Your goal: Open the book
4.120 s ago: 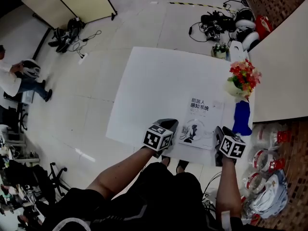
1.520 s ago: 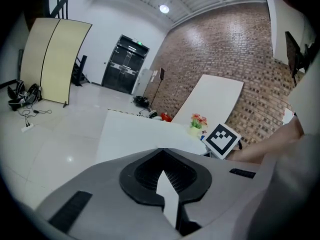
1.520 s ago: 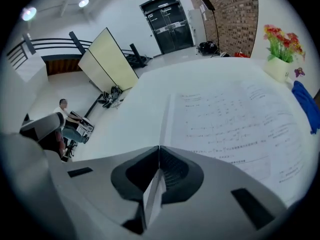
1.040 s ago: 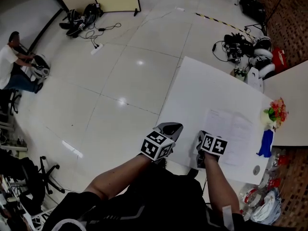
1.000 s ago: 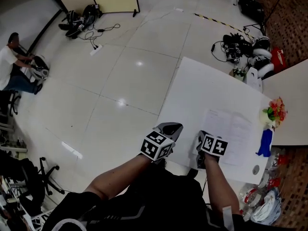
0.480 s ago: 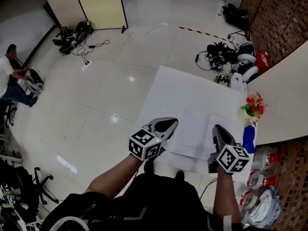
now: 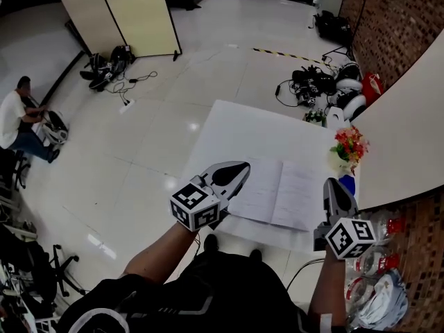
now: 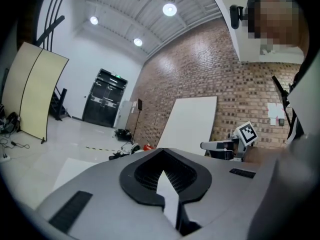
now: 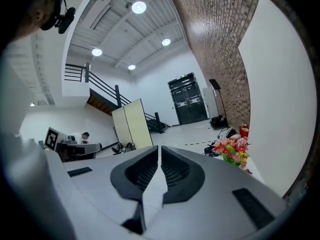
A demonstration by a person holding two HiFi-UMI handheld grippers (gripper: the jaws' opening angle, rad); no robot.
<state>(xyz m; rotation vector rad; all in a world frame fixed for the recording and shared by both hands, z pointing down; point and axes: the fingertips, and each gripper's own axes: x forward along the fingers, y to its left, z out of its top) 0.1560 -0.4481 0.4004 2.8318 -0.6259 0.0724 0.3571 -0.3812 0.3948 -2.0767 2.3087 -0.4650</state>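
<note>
Risen off the open book [image 7: 277, 196], my left tool [image 7: 234, 170] and right tool [image 7: 338, 186] hang closed and empty; its light, floppy pages I'd pinch at an edge.

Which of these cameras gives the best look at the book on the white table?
The head view: the book lies open on the white table, with both pages showing from above. Neither gripper view shows it; each looks out across the room instead, above the tabletop.

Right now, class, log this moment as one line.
book: lies open on table | left tool: shut, empty | right tool: shut, empty
</note>
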